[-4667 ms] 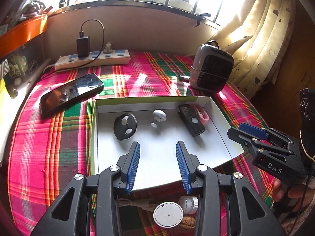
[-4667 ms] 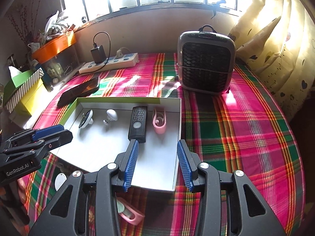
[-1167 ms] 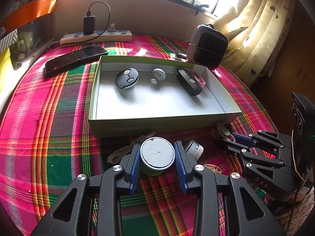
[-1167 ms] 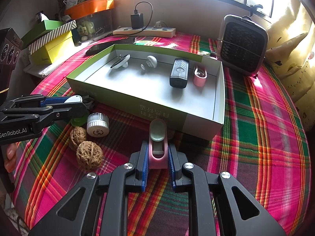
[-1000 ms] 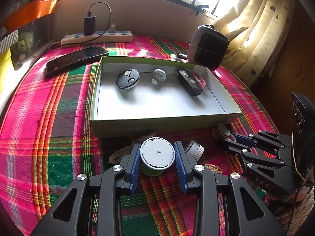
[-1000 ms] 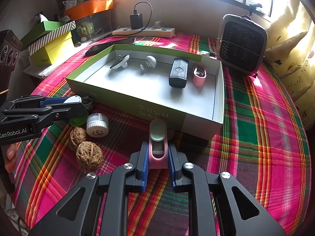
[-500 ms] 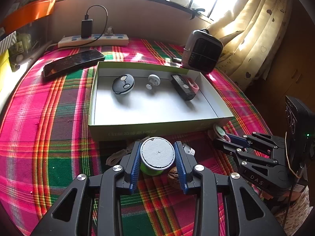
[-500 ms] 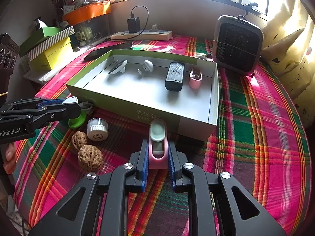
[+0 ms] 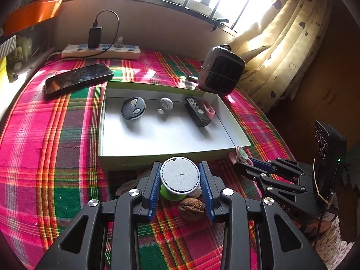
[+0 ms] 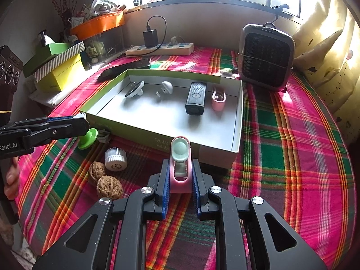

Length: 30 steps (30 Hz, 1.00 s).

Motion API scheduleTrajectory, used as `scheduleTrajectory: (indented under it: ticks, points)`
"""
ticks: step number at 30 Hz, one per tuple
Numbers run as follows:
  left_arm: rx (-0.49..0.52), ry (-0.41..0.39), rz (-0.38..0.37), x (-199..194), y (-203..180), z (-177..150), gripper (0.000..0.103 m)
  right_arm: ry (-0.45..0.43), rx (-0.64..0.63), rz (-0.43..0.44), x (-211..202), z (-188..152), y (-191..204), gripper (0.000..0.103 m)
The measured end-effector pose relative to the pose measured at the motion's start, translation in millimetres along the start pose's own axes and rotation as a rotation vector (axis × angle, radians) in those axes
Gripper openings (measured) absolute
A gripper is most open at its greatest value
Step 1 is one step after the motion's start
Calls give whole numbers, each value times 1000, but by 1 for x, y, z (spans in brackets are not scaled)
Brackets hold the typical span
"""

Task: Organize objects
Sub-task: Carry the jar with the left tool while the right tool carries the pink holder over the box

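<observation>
My left gripper (image 9: 180,175) is shut on a green suction hook with a round white face (image 9: 180,174), held above the cloth just before the near wall of the open box (image 9: 157,157). My right gripper (image 10: 180,173) is shut on a pink clip with a mint pad (image 10: 180,157), held above the cloth in front of the box (image 10: 238,121). Inside the box lie a black round disc (image 9: 133,108), a white knob (image 9: 166,104), a black remote (image 9: 196,113) and a second pink clip (image 10: 218,97).
Two walnuts (image 10: 105,180) and a small white cap (image 10: 115,156) lie on the plaid cloth before the box. A phone (image 9: 77,79), a power strip (image 9: 101,52) and a small heater (image 10: 266,55) stand behind it. Stacked boxes (image 10: 54,65) are at the left.
Both grippers closed on their objects and have lifted them off the cloth, rising and moving towards the box's near wall.
</observation>
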State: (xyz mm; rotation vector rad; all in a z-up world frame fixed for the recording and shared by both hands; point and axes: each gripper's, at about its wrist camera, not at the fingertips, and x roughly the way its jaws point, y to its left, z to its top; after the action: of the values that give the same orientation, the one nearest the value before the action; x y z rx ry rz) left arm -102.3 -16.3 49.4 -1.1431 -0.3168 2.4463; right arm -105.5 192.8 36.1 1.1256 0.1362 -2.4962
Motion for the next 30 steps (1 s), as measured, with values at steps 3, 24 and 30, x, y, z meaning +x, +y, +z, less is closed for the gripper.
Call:
scheduleTrajectory:
  ticks: [3,24,30]
  points:
    - [-4,-3,-2,-1,0,3,31,-8,1,7,-2,3,1,18]
    - [6,-15,84,13,15,34,31,-22,-42,64,13,54,16,18]
    - [-1,2,93,25,22,40,31,17,-43,90,38,73,21,18]
